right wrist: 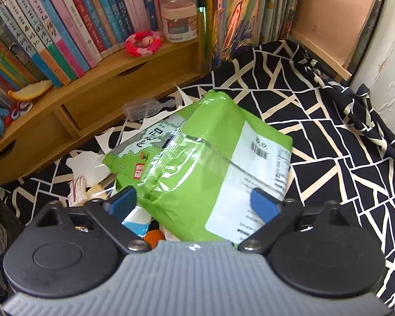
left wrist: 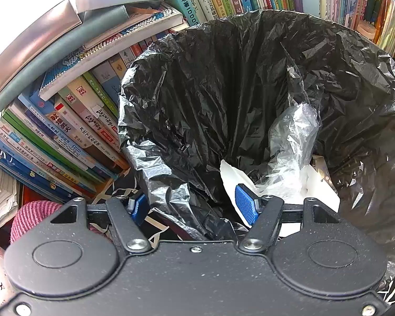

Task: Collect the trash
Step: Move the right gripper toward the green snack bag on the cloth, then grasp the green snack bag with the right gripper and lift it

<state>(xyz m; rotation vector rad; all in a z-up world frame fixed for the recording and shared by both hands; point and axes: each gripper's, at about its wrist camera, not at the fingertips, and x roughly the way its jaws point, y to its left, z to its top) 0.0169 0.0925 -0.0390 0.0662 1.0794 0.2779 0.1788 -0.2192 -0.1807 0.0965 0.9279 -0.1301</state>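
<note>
Left wrist view close above black bin bag (left wrist: 223, 92), right wrist view close above patterned cloth (right wrist: 329, 137)

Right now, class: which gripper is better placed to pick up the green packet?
Right gripper: its open jaws flank the green packet. The left gripper is clamped on the bin liner.
</note>
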